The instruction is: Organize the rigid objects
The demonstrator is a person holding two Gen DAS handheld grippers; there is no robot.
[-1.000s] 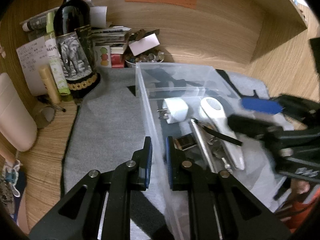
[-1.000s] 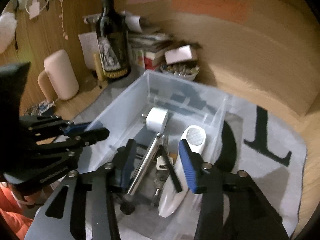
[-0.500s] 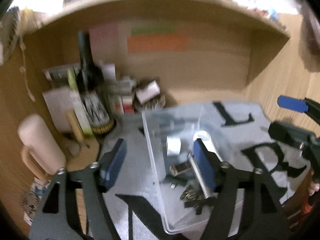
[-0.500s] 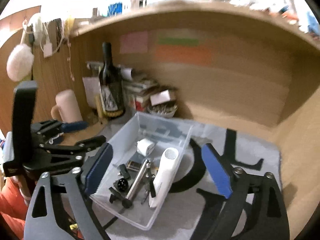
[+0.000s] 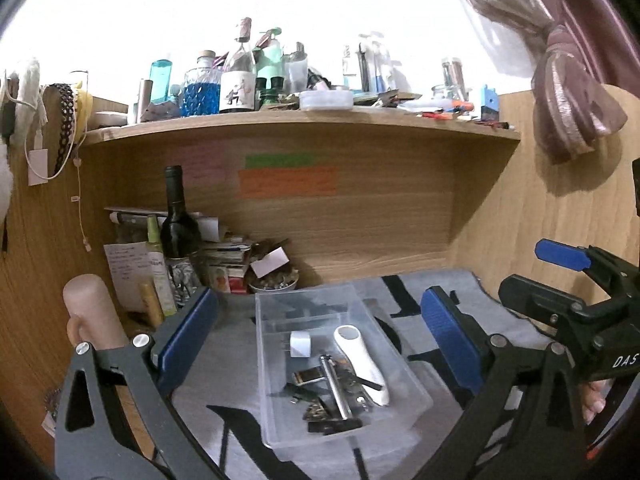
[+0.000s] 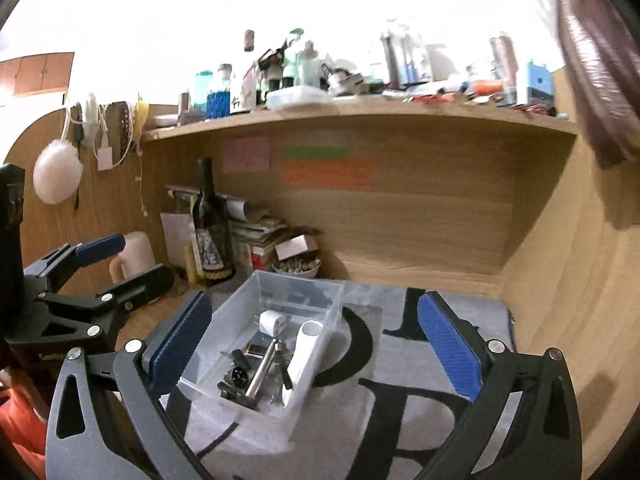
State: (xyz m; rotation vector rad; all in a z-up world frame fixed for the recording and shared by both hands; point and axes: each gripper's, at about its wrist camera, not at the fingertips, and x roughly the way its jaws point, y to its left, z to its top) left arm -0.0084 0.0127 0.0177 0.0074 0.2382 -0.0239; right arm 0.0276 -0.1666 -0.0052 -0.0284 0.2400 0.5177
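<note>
One clear bin (image 5: 340, 364) holds one white charger (image 5: 301, 344), one white remote (image 5: 362, 364). Both grippers, left (image 5: 316, 344) and right (image 6: 316, 350), now spread wide, pulled back; earlier the left pinched the bin wall.

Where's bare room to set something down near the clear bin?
Free: grey lettered mat right of the clear plastic bin, up to the wooden side wall. Crowded: back-left corner around the dark wine bottle, and the bin's near half.

Clear plastic bin (image 5: 272, 312) on grey mat: white charger (image 5: 301, 344), white handheld device (image 5: 362, 362), metal rod (image 5: 335, 386) inside.
</note>
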